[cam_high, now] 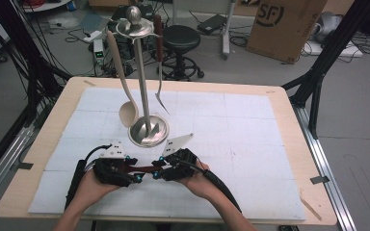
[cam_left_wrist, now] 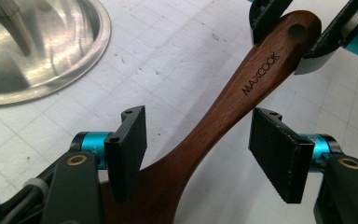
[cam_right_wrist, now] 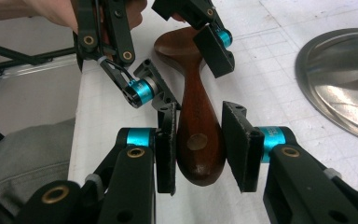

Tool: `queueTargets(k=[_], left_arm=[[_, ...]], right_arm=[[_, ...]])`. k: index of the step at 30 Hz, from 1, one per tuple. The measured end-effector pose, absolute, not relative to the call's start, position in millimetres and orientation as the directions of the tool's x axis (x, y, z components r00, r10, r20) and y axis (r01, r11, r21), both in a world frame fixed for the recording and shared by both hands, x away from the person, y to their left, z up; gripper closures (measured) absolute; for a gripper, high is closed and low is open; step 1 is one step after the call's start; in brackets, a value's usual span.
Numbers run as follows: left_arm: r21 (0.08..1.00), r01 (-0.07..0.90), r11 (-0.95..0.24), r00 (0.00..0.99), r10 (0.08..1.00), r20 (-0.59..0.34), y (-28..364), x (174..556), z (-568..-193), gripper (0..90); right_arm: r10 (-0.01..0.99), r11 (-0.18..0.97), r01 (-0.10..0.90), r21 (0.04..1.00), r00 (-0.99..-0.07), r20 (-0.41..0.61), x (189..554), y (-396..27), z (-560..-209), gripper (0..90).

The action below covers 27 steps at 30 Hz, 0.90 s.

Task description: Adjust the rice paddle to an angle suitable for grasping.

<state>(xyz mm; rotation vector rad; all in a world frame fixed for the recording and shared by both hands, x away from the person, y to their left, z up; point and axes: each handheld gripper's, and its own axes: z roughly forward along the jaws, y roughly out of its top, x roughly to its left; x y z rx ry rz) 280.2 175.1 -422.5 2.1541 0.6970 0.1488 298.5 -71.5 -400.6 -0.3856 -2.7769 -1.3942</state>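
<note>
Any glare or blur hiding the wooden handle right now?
Left gripper view: sharp, the dark brown wooden utensil handle shows its lettering; glare sits on the shiny steel stand base. Right gripper view: handle crisp, a soft sheen by its hole. High view: evenly lit, coarse, handle hard to make out.

A dark reddish-brown wooden handle (cam_left_wrist: 223, 116) with black lettering lies on the white gridded mat (cam_high: 231, 125); beside it gleams the silver stand base (cam_high: 148, 131); the fingers (cam_left_wrist: 279, 151) are black.
</note>
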Motion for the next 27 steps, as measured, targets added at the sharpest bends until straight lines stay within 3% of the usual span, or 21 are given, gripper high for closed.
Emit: queueTargets(k=[27], left_arm=[[0.739,0.403,-0.540,0.882,0.446,-0.154,171.4,276.7,-421.6,67.4]], right_arm=[[0.242,0.535,0.308,0.787,-0.948,0.207,308.1,-76.8,-402.9,62.7]])
